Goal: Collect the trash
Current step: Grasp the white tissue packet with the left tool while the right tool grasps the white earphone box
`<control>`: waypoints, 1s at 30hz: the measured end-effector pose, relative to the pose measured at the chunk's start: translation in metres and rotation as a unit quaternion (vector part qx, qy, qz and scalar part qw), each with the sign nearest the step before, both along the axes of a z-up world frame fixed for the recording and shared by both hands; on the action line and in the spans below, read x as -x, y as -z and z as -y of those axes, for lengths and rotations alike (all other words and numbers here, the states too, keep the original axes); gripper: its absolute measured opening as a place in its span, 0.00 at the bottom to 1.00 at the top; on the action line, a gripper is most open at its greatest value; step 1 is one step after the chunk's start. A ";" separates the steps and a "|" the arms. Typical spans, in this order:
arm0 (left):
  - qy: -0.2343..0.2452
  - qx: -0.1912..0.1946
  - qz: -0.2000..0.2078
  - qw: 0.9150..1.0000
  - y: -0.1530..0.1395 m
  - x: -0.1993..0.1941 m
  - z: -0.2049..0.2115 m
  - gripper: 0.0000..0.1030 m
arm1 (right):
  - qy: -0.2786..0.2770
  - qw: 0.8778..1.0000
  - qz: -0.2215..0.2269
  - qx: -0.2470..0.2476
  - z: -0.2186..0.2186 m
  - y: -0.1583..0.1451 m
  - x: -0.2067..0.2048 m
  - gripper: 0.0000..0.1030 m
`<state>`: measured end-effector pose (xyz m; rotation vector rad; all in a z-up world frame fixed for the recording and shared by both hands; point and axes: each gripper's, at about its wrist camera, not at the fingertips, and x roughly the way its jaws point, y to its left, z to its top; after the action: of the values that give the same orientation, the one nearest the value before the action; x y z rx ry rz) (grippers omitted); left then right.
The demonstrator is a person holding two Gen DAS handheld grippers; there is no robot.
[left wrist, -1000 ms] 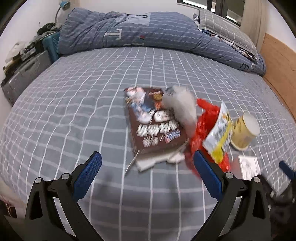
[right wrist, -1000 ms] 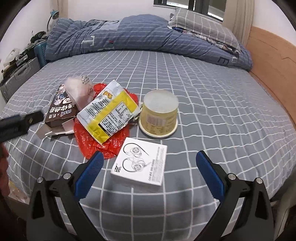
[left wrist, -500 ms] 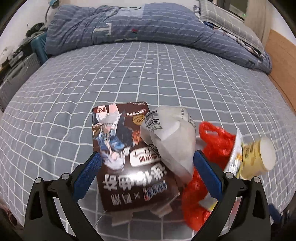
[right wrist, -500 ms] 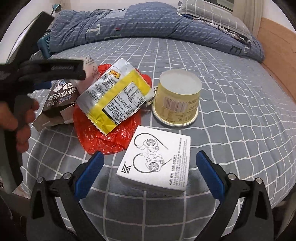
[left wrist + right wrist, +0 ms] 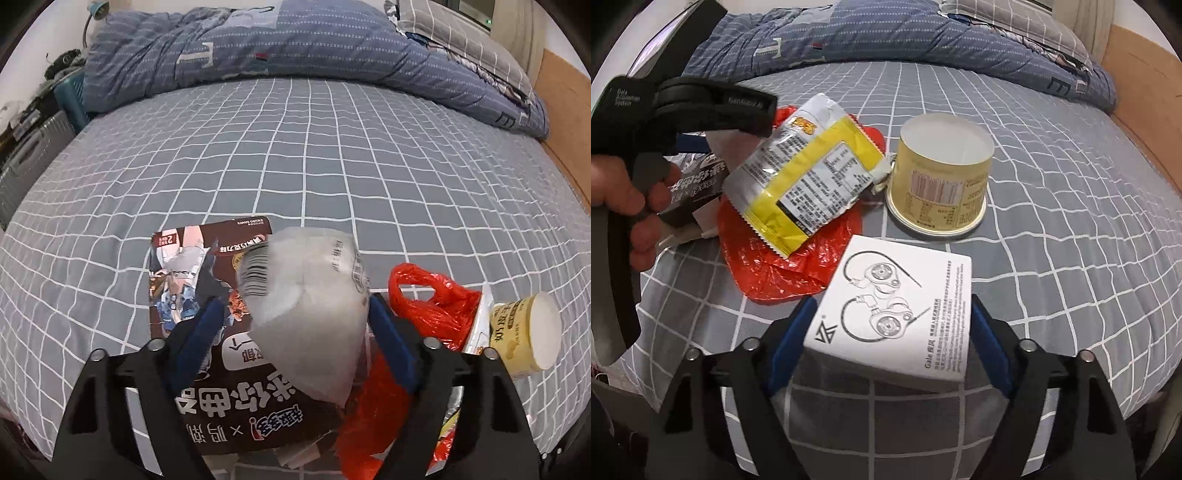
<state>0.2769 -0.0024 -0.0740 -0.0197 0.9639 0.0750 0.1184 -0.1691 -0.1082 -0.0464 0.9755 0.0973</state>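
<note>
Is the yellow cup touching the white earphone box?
Apart. The right wrist view shows a strip of grey checked bedsheet between the yellow cup and the white earphone box.

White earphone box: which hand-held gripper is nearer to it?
Right. The right hand-held gripper straddles the white earphone box, jaws just closing; the left hand-held gripper is over the translucent wrapper, beyond the red bag.
</note>
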 end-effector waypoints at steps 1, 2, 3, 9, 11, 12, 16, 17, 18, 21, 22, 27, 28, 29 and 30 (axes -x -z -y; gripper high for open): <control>0.003 -0.001 0.002 1.000 0.000 0.000 0.000 0.68 | 0.000 1.000 -0.001 -0.003 0.001 0.000 0.000 0.72; 0.007 -0.001 0.002 1.000 0.000 0.000 0.001 0.66 | 0.000 1.000 -0.002 -0.004 0.001 0.000 0.000 0.71; 0.008 -0.003 0.002 1.000 0.000 -0.001 0.002 0.63 | -0.001 1.000 -0.002 -0.003 0.001 0.000 0.000 0.71; 0.016 0.003 -0.012 1.000 0.000 -0.004 0.002 0.38 | -0.004 1.000 -0.006 -0.003 0.001 0.000 0.001 0.70; 0.020 0.008 -0.014 1.000 -0.002 -0.002 0.002 0.33 | -0.003 1.000 -0.005 -0.005 0.002 -0.001 0.001 0.70; 0.022 0.010 -0.014 1.000 -0.002 -0.001 0.002 0.30 | -0.003 1.000 -0.005 -0.005 0.002 -0.001 0.001 0.70; 0.022 0.012 -0.007 1.000 -0.005 0.009 0.001 0.27 | -0.002 1.000 -0.002 -0.007 0.003 -0.003 0.001 0.70; 0.022 0.011 -0.005 1.000 -0.006 0.011 0.001 0.27 | -0.001 1.000 -0.001 -0.008 0.003 -0.004 0.002 0.70; 0.021 0.011 -0.002 1.000 -0.008 0.014 0.000 0.27 | 0.000 1.000 0.001 -0.009 0.004 -0.005 0.002 0.70; 0.017 0.013 0.012 1.000 -0.018 0.024 -0.003 0.27 | 0.001 1.000 0.006 -0.012 0.004 -0.008 0.002 0.70; 0.017 0.014 0.015 1.000 -0.021 0.027 -0.003 0.27 | 0.001 1.000 0.008 -0.013 0.004 -0.009 0.003 0.70; 0.018 0.022 0.032 0.999 -0.035 0.045 -0.007 0.27 | 0.001 1.000 0.012 -0.012 0.003 -0.012 0.005 0.70; 0.017 0.023 0.033 0.999 -0.037 0.048 -0.007 0.27 | 0.001 1.000 0.014 -0.012 0.003 -0.013 0.005 0.70; 0.018 0.025 0.035 0.999 -0.039 0.051 -0.007 0.27 | 0.001 1.000 0.015 -0.012 0.003 -0.014 0.006 0.70; 0.019 0.027 0.038 0.999 -0.041 0.056 -0.008 0.27 | 0.001 1.000 0.016 -0.012 0.003 -0.014 0.006 0.70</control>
<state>0.2208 0.0052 -0.0325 -0.0543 0.8895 0.0139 0.1123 -0.1720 -0.0939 -0.0261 0.9430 0.1065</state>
